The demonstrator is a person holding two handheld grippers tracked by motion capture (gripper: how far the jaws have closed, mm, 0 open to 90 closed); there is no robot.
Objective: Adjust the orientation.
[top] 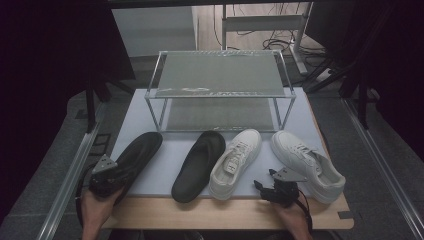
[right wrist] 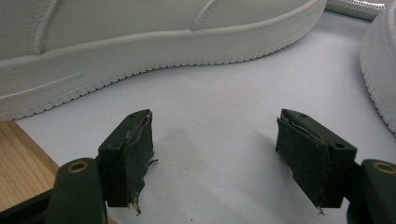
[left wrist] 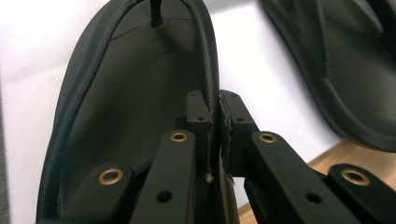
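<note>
**A:** ok so what's going on with the black flip-flop point(top: 134, 159)?

**B:** it's the leftmost shoe in the row in front of the clear two-shelf rack point(top: 220, 87), toe pointing toward the rack, heel end over the near edge of the pale mat point(top: 160, 172). The left gripper point(top: 103, 181) has it by the heel end. In the left gripper view the jaws are squeezed together on the thin strap point(left wrist: 211, 70), basically no gap left between the pads.

**A:** and the other one of the pair?

**B:** second black flip-flop point(top: 199, 165) lies just right of it on the mat, apart from it, also aimed at the rack. Then two white sneakers: the left white sneaker point(top: 236, 162) is right beside that flip-flop, the right white sneaker point(top: 309, 165) a bit further over.

**A:** right hand doing anything?

**B:** right gripper point(top: 280, 192) sits in front of the rack near the right sneaker's heel, jaws wide apart, nothing in them, just mat under them and the sneaker's sole point(right wrist: 154, 51) ahead.
</note>
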